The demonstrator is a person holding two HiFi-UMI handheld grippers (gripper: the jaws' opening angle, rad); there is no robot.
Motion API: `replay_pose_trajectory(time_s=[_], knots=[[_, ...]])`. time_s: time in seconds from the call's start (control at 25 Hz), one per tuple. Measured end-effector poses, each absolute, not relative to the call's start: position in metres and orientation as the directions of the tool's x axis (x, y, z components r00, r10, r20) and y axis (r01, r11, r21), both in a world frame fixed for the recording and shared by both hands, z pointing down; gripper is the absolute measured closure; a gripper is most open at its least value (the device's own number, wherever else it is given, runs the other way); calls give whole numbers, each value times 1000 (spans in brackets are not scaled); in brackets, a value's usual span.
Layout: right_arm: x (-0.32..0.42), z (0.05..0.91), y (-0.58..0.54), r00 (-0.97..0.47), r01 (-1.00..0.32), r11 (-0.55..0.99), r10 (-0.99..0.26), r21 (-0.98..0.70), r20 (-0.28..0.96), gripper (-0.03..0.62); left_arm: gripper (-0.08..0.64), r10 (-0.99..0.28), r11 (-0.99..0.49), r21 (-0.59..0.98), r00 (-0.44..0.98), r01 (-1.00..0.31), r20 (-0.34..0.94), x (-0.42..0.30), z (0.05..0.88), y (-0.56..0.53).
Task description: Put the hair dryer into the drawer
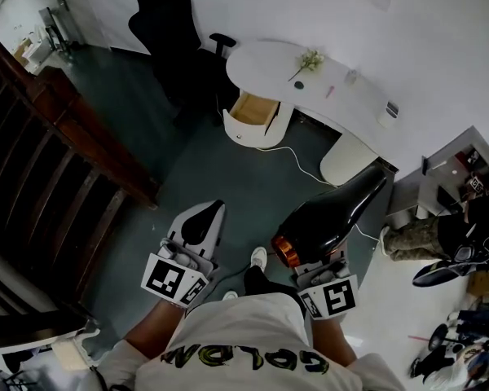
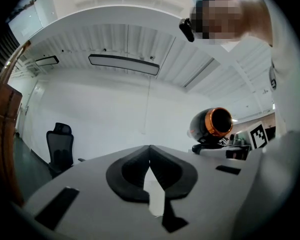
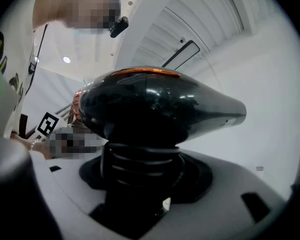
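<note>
Left tongs (image 1: pixel 204 218) together, empty in head view; right tongs (image 1: pixel 316 255) clamped on black hair dryer (image 1: pixel 334 210) (orange rear ring), above floor, well apart from open drawer (image 1: pixel 249 111) under white surface (image 1: pixel 269 59). Left gripper view: pads meet, nothing between. Right gripper view: dryer handle gripped between jaws, nozzle pointing right.

Looks like an office room. Has a long white desk (image 1: pixel 269 59) with a round end, set against a white wall. Has an open drawer (image 1: pixel 251 109) under the desk, and a black office chair (image 1: pixel 167 31) near it. Shows a small plant (image 1: pixel 310 59) on the desk top and a white cable (image 1: pixel 297 160) on the dark floor (image 1: pixel 212 177). Also a brown wooden railing (image 1: pixel 65 137) at the left and crowded shelves (image 1: pixel 464 173) at the right. Up above, a long lamp (image 2: pixel 124 64) on the white ceiling.
</note>
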State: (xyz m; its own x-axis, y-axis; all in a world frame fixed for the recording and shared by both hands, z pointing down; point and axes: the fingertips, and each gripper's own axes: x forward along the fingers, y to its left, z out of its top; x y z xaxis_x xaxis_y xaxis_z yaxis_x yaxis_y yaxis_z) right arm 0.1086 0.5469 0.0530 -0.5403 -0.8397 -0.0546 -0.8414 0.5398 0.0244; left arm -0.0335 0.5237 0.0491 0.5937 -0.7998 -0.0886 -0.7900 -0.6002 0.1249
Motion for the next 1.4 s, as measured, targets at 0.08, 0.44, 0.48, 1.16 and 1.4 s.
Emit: replay_pose_trajectory(time_s=[0.08,0.44,0.48,1.16,1.4], knots=[[121,51,522,-546,-838,545,-836,23,-56,299,548,-810,-586,121,579,-801,-93,-26,44,499],[168,48,429,-575,-818,575,-816,28,-54,299,548,-835,-550,108,541,-828,-103,15,37,406],[171,49,421,-575,-818,574,-817,30,-53,299,548,-836,-547,111,538,-830,-105,18,37,399],[167,63,314,-583,-812,583,-812,21,-33,299,548,-827,-562,111,554,-820,-97,23,45,294],[140,65,247,-575,-818,574,-818,31,-16,299,548,-808,-589,118,582,-799,-87,-1,49,221]])
